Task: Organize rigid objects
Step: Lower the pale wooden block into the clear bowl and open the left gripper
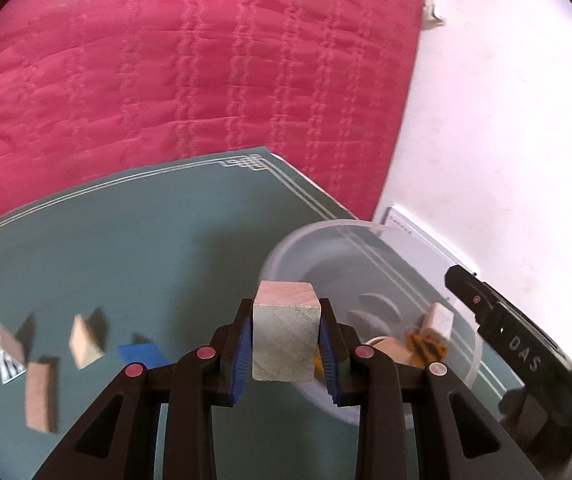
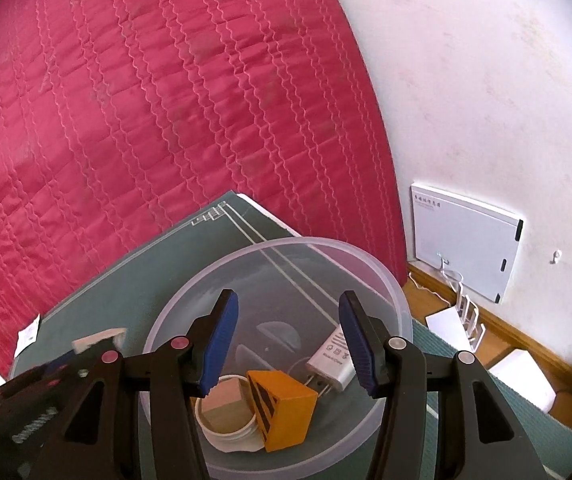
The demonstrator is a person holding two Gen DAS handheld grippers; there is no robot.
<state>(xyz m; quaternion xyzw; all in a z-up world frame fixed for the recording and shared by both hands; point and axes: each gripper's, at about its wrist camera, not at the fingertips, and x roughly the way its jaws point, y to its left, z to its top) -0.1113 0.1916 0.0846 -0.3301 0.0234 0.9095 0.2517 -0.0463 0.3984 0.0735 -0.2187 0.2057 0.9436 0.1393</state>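
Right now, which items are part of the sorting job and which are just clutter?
Job items:
- wooden cube clamped in left gripper
- clear bowl
- orange block, white charger, white ring inside it
- loose wooden blocks and blue piece on green mat

Lying about:
- red quilt
- white box against wall

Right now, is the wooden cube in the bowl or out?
Out: the wooden cube is clamped in the left tongs, short of the clear bowl.

Quilt [image 2: 166, 120]: magenta, wavy stitched lines. Mat [image 1: 146, 240]: teal, white line border, knot corner. Bowl [image 2: 390, 280]: clear. Wedge [image 2: 286, 412]: orange, black stripes. Charger [image 2: 332, 364]: white. Cube [image 1: 284, 344]: pale wood. Tile [image 1: 140, 354]: blue. Pads [image 2: 222, 344]: blue, ribbed.
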